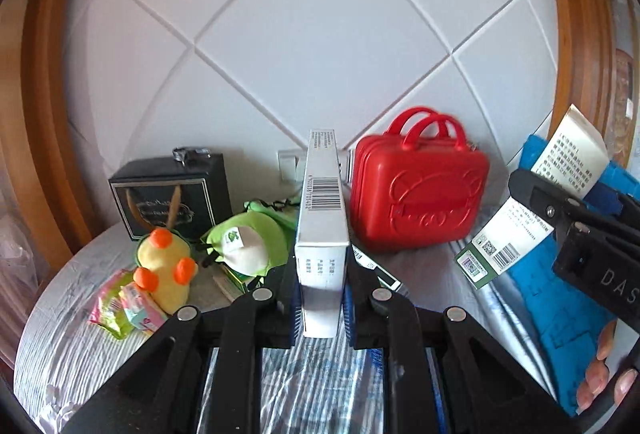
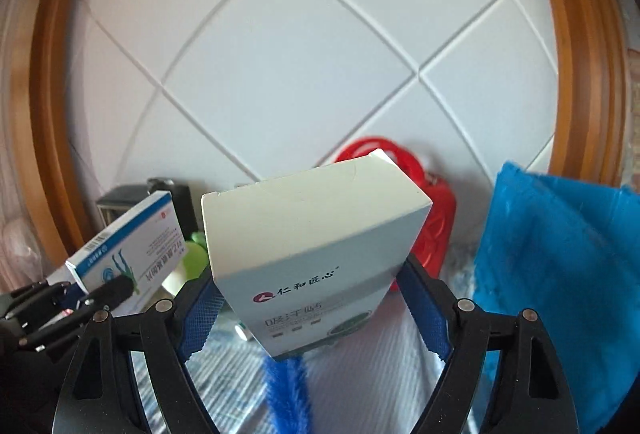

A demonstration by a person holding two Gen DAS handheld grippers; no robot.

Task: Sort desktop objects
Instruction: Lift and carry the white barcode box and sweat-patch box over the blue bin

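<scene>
The left tongs (image 1: 320, 308) are clamped on a narrow white box (image 1: 322, 234), held edge-up above the surface (image 1: 60, 334), barcode face upward. The right tongs (image 2: 312, 310) grip a wider white and green box (image 2: 316, 254) by its two side faces, also clear of the surface.

Handling: both look like light, thin cardboard cartons. The walls will likely dent under hard squeeze, and the smooth print may slip. Hold across the narrow faces near the middle, as now.

Other items: red case (image 1: 418, 190), black box (image 1: 172, 194), yellow plush toy (image 1: 166, 270), green plush toy (image 1: 244, 242), snack packets (image 1: 124, 308), blue mat (image 1: 560, 298).

Not readable:
- A small flat box just under the left tongs is mostly hidden.
- In the right view, the held box covers most of the red case.
- The blue fibres below the right tongs cannot be identified.
- Where the boxes belong is not shown.
</scene>
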